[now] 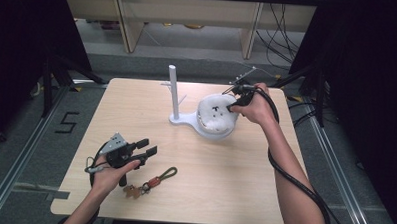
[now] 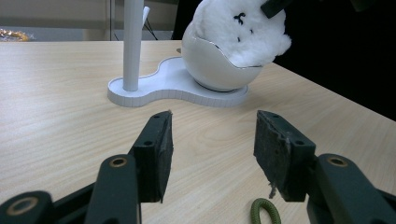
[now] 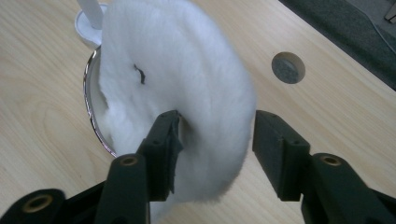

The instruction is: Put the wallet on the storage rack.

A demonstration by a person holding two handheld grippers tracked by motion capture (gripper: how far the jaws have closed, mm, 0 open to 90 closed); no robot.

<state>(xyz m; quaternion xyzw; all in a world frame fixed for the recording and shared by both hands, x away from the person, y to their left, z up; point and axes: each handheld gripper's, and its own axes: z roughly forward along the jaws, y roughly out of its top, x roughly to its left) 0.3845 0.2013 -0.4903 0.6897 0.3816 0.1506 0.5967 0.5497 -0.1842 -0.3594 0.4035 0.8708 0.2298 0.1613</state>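
Note:
A white fluffy plush [image 1: 215, 110] with a small black face lies in a white bowl [image 2: 210, 65] on a white stand whose post [image 1: 173, 91] rises beside it. My right gripper [image 1: 235, 103] is at the plush's right side. In the right gripper view the plush [image 3: 177, 93] bulges between the spread jaws of my right gripper [image 3: 215, 123]; one pad brushes the fur and the other stands apart. My left gripper [image 1: 149, 146] is open near the table's front left, nothing between the jaws of my left gripper [image 2: 212, 126]. A keychain [image 1: 154, 182] with a green loop [image 2: 265, 211] lies just beneath it.
The wooden table [image 1: 136, 105] has a round grey-capped hole [image 3: 288, 67] near the bowl. A small brown charm [image 1: 131, 191] ends the keychain by the front edge. Black curtains flank the table; wooden furniture legs and cables stand on the floor behind it.

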